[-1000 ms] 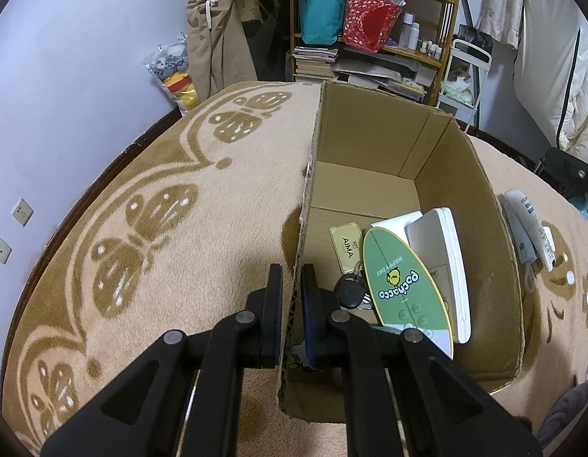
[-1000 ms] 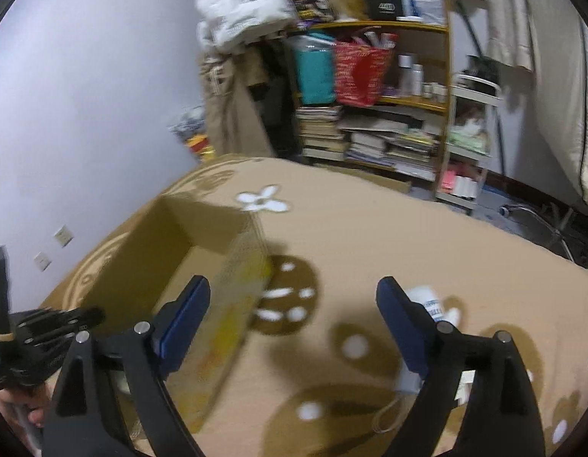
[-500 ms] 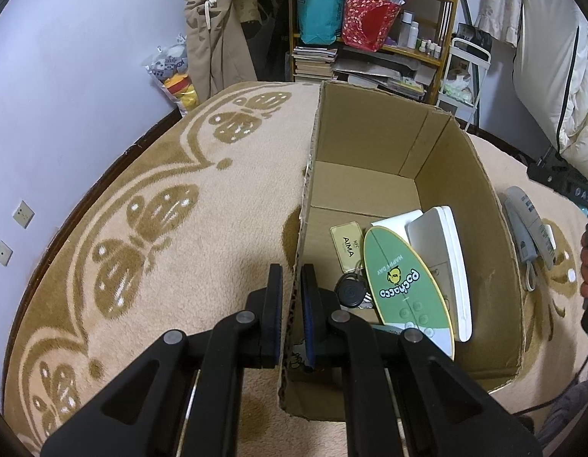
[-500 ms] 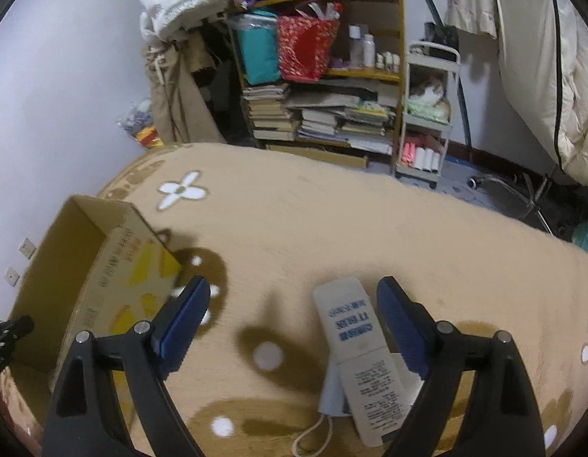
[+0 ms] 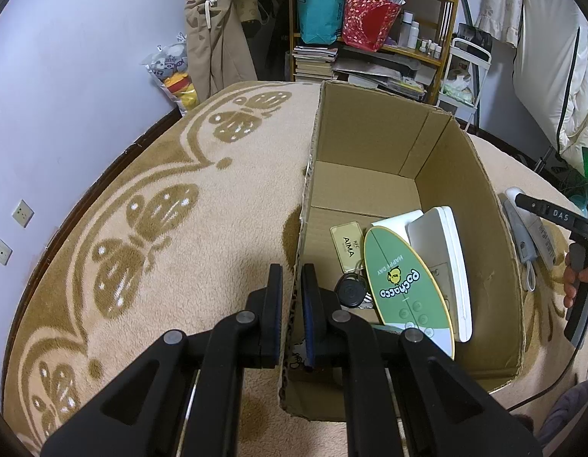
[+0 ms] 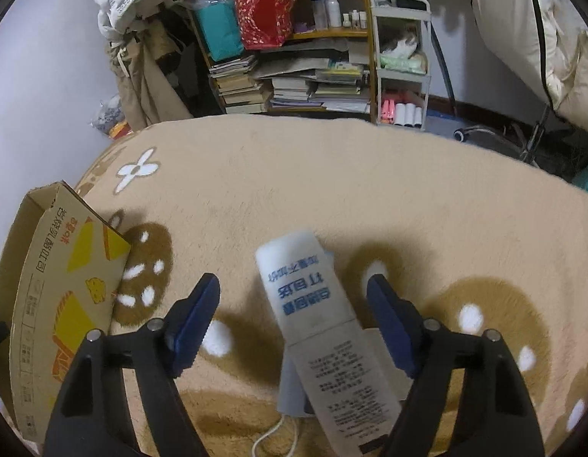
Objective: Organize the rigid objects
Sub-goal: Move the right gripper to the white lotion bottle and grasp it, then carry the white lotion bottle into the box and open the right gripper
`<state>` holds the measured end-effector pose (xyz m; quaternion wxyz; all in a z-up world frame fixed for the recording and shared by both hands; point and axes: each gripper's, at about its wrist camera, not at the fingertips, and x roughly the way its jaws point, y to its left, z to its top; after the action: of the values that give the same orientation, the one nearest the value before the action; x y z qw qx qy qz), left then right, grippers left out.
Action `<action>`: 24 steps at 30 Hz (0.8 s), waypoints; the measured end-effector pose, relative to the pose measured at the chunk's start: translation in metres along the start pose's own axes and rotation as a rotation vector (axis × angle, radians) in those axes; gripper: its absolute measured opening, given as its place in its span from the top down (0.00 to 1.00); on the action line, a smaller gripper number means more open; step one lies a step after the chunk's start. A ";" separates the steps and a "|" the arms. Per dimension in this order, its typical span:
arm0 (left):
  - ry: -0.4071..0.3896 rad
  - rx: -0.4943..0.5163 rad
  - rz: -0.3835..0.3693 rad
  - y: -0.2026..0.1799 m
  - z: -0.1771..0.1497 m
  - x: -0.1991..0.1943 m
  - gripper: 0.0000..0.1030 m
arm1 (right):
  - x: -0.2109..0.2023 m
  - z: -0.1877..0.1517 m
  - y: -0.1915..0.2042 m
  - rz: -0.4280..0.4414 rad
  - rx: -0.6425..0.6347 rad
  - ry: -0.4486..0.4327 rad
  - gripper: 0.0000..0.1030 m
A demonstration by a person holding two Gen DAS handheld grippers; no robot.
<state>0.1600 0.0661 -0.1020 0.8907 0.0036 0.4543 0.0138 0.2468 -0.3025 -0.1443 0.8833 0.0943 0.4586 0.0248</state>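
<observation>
My left gripper is shut on the left wall of the open cardboard box. Inside the box lie a green oval Pochacco board, a white tray, a gold AIMA card and a black key fob. To the right of the box, a white tube with blue print lies on the carpet across a grey device with a white cord. My right gripper straddles the tube, its jaws closing, with the pads clear of the tube on both sides. The left wrist view shows that gripper and the hand holding it.
The beige patterned carpet spreads round the box. At the back stand a wooden shelf crammed with books and bags, and a white trolley. A bag of plush toys leans against the left wall.
My right gripper has swung away from the box and come down over the white tube, which now lies between its narrowing jaws. The left gripper keeps its hold on the box wall.
</observation>
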 end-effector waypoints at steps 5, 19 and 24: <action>0.000 0.000 0.001 0.000 0.000 0.000 0.90 | 0.013 -0.007 0.006 -0.086 -0.050 0.040 0.39; 0.000 -0.002 0.000 0.000 0.000 0.001 0.90 | -0.005 -0.010 -0.007 -0.123 0.022 0.019 0.57; 0.000 0.000 0.002 -0.001 -0.001 0.001 0.90 | -0.018 -0.007 -0.004 -0.091 0.044 -0.012 0.57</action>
<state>0.1596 0.0654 -0.1030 0.8906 0.0039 0.4545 0.0149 0.2303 -0.3081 -0.1345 0.8839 0.0929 0.4576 -0.0259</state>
